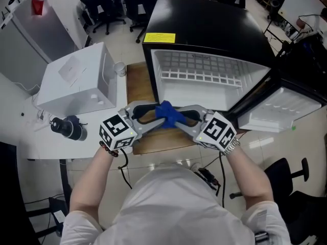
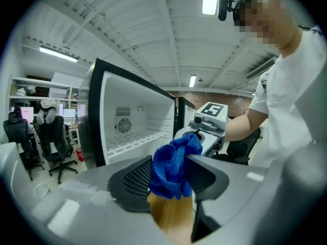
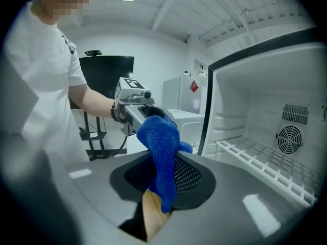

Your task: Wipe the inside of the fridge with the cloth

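Seen from above, a person in a white top holds two grey grippers out in front of an open fridge (image 1: 204,29). The left gripper (image 1: 156,116) and the right gripper (image 1: 180,117) point toward each other, with their tips almost meeting. They are just in front of the fridge's opening, above the wooden board (image 1: 137,86) at the fridge's foot.

A bunched blue cloth (image 1: 168,114) sits where the tips meet, between the jaws of both grippers at once and outside the fridge. The right gripper's jaws are clamped on the cloth, and a fold hangs down below the pads. The left gripper's jaws stand apart with the cloth between them. The cloth seems to rest against them rather than be pinched, though the bunched fabric hides the contact.

Behind the cloth, the fridge is black outside and white inside. A white wire shelf (image 1: 199,75) runs across it, and a round fan grille (image 3: 289,139) sits on its back wall. Its door (image 1: 278,108) hangs open at the fridge's right. A white box (image 1: 76,80) stands to the left of the fridge, and black office chairs (image 1: 104,4) stand beyond it.
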The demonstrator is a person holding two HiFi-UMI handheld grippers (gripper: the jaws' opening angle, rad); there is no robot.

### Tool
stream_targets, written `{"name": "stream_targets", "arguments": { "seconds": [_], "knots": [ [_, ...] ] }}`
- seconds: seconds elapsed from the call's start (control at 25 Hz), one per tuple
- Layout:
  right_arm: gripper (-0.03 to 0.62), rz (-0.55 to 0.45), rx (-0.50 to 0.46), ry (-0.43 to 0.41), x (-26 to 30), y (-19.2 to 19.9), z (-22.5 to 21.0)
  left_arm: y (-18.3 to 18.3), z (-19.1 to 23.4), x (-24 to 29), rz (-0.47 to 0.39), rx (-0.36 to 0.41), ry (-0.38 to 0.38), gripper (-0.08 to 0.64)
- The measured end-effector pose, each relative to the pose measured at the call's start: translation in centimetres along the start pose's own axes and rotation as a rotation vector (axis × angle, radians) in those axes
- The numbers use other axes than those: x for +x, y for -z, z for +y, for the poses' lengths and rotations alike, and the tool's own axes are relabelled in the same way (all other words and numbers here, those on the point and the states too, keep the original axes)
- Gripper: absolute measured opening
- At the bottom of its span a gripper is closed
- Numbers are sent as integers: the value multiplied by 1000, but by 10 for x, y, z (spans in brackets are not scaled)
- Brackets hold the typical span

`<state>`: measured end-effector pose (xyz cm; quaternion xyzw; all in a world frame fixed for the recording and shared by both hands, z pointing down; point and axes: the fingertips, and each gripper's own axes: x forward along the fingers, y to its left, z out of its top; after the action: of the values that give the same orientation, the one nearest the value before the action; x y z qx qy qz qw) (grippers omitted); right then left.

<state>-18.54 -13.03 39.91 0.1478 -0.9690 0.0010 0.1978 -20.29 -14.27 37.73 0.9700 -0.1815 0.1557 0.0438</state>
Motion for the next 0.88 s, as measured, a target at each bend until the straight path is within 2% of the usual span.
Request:
{"name": "stream_targets", "arguments": {
  "seconds": [0.4,0.56,0.72,0.88],
  "knots": [
    [86,-15,11,330,44,29,-52,30,58,-7,8,-20,-260,201],
    [84,-20,25,455,57,38,-73,34,79,-6,10,-33,-350,171],
    [83,-37,63,534,70,47,-93,38,97,-2,5,-59,-424,158],
    [83,-62,129,576,85,59,-114,39,115,4,-15,-88,-492,153]
  ]
}}
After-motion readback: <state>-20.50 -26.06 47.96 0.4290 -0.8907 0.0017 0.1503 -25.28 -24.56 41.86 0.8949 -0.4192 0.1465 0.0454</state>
